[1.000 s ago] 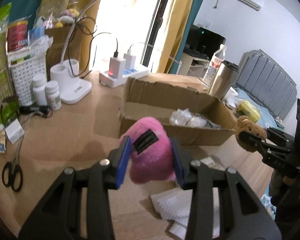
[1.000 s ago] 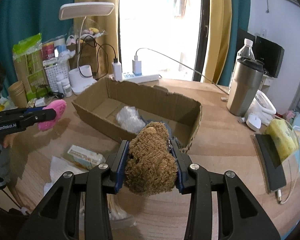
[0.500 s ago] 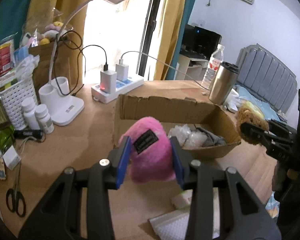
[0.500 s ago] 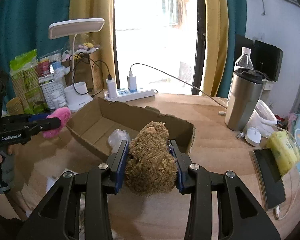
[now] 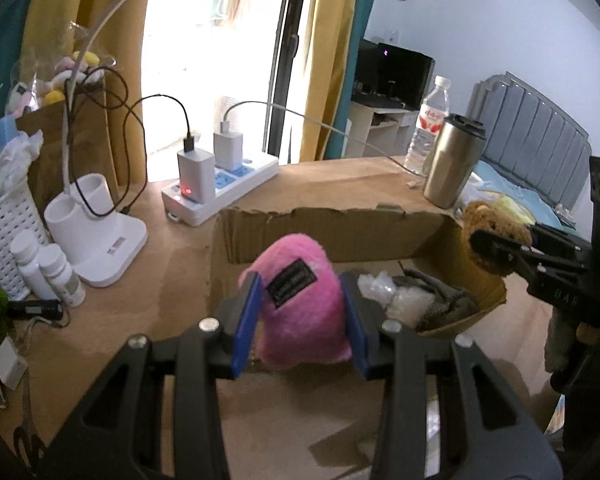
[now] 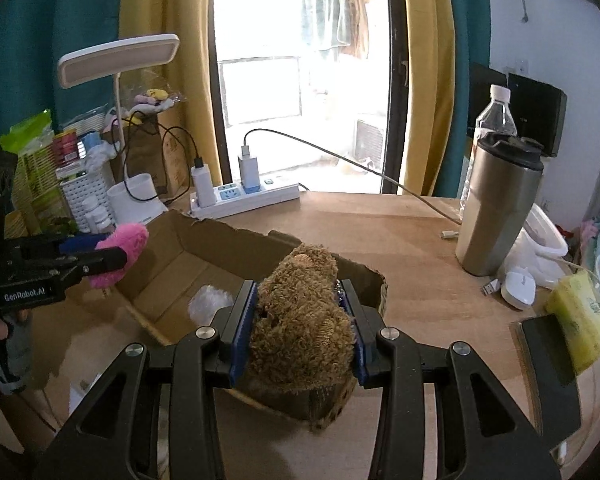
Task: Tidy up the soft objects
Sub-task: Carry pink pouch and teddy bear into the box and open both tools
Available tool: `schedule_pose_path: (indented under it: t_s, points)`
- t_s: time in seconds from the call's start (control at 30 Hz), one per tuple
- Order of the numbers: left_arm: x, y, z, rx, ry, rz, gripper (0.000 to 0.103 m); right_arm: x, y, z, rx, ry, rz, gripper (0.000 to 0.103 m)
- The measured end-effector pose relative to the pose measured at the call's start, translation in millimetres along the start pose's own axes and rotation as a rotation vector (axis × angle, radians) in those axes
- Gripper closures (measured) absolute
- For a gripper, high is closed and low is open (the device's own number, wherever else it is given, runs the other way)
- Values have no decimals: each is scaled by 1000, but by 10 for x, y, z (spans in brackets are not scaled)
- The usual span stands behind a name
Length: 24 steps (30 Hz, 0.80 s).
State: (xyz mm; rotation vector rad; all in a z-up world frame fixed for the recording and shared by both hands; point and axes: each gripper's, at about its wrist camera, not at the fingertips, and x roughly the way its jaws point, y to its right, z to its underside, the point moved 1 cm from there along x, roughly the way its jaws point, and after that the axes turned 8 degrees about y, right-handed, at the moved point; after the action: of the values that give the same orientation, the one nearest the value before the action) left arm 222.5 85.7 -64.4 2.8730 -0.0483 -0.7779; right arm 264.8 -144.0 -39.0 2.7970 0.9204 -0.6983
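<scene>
Pink plush toy [image 5: 302, 316] is sitting clamped in the left gripper [image 5: 300, 320] over the cardboard box's [image 5: 332, 232] left end, while the right gripper [image 6: 300, 330] is squeezing a brown teddy [image 6: 300, 332] above the opposite end; both are hanging directly over the opening.

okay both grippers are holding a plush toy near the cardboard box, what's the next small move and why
Probably lower the left gripper a little into the cardboard box and open it. Its pink plush hangs over the box's near edge, and the brown plush in the right gripper hangs over the other end.
</scene>
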Motion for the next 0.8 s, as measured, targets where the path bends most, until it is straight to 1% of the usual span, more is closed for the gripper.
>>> schedule_pose_path:
  t_s: [0.13,0.27,0.37,0.47,0.53,0.6,0.63,0.73,0.8]
  points:
    - [129,-27,26,-5,-19,6,62,155,22,26,11,-20,-4,60]
    - [295,-106,63,-29,-77,-2,61,300,39,65,11,-43,3,60]
    - [356,-170,82,-55,-96,-12,61,405,73,97,20,-60,14,60]
    - [374,-188,92,-58,-100,-11,61,455,129,123,37,-70,23,59]
    - [387,-170,91,-52,-107,-14,59,469,163,125,54,-73,26,56]
    - [393,-151,90,-49,-112,-16,57,465,184,118,66,-72,27,53]
    - [389,-143,84,-48,-112,-16,54,454,191,114,70,-70,27,53]
    - [345,-98,65,-40,-99,-12,52,407,182,94,72,-60,33,52]
    - [302,-55,53,-27,-93,-14,52,362,178,83,72,-53,38,49]
